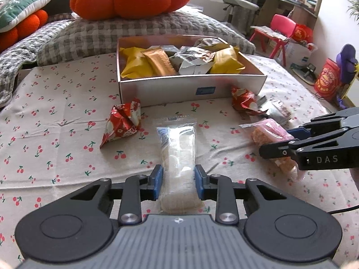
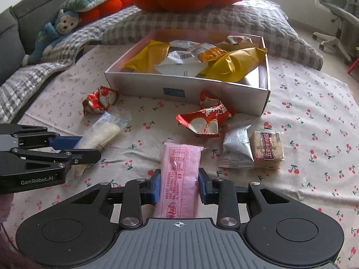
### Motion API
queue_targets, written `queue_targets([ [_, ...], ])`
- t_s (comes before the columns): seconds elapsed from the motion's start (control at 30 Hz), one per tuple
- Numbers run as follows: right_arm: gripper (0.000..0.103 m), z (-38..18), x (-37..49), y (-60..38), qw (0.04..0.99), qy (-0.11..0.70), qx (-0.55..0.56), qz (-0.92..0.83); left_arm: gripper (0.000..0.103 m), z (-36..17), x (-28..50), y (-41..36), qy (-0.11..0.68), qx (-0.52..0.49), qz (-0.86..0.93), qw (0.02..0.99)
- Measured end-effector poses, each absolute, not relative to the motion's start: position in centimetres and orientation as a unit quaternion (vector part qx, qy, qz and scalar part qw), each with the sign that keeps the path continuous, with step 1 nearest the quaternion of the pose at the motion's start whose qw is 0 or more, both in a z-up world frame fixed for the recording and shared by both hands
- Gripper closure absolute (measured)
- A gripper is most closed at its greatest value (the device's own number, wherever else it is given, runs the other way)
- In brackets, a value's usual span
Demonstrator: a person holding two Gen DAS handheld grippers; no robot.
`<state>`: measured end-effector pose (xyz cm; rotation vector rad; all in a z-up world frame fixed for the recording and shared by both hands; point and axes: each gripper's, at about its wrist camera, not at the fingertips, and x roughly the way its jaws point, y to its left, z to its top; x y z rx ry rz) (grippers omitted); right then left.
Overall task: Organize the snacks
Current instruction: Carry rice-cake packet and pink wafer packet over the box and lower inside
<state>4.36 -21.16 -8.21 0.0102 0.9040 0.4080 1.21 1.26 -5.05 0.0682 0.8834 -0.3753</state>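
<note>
While both snacks are lying on the cloth just in front of the open box (image 1: 190, 87), the left gripper (image 1: 178, 180) is clamping the clear rice bar (image 1: 178, 154) and the right gripper (image 2: 179, 185) is clamping the pink bar (image 2: 180, 179). By my reading the grasping step is finishing; next, each is needing lifting over the box's front wall.

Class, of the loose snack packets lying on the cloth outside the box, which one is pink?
The pink packet, lying lengthwise between the right gripper jaws. The others outside the box are red, silver, brown or clear.
</note>
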Motion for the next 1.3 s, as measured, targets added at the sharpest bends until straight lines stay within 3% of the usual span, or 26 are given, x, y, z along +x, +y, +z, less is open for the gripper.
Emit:
queue_targets([
  [0.33,0.071,-5.5,3.9,-22.1,0.889,0.411,0.031,0.202,0.085,-3.7,1.7,1.2,0.434,-0.005,-0.185,0.882],
  [1.3,0.071,-1.0,10.9,-23.4,0.916,0.353,0.131,0.139,0.086,1.3,9.0,0.6,0.35,-0.098,-0.152,0.919],
])
